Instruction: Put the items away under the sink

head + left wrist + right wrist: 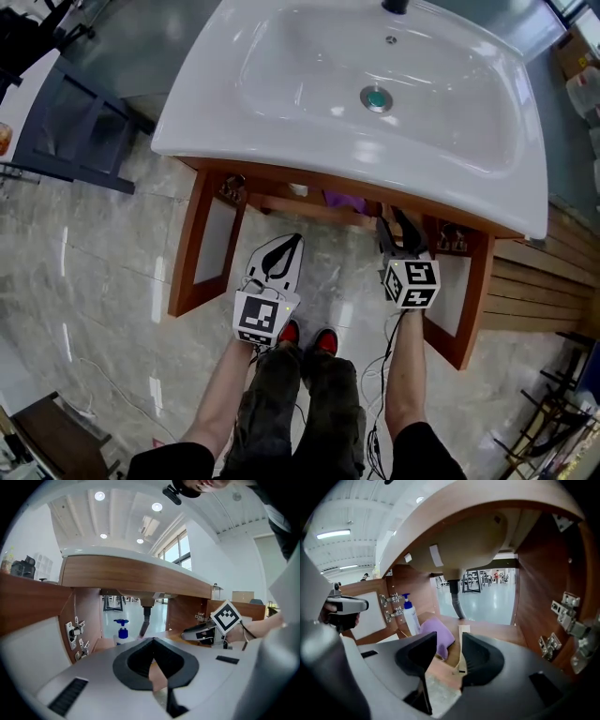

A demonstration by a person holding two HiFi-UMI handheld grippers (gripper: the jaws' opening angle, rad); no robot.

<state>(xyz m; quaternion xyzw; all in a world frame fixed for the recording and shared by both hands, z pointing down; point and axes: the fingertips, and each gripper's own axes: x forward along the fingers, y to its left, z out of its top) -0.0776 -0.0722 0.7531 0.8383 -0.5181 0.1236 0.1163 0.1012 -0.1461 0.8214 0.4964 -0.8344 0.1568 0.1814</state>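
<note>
Right gripper (450,641) hangs at the front edge of the wooden cabinet floor (492,632), jaws well apart and empty. Left gripper (152,641) has its jaws together, holding nothing. Just beyond, towards the floor's left side, sit the soft purple cloth (436,631) and the white pump bottle with blue top (410,613). Stowing looks done, so the next move is probably backing out clear of the door frame. There's a pale strip (464,639) beside the cloth, and I can't tell what it is.

The cabinet's left door (214,242) and right door (457,302) stand wide open. Inside, the basin underside (464,545) hangs low and the drain pipe (457,603) drops mid-back. The pump bottle (411,616) and purple cloth (437,631) crowd the shelf (497,631)'s left; its right is bare.
</note>
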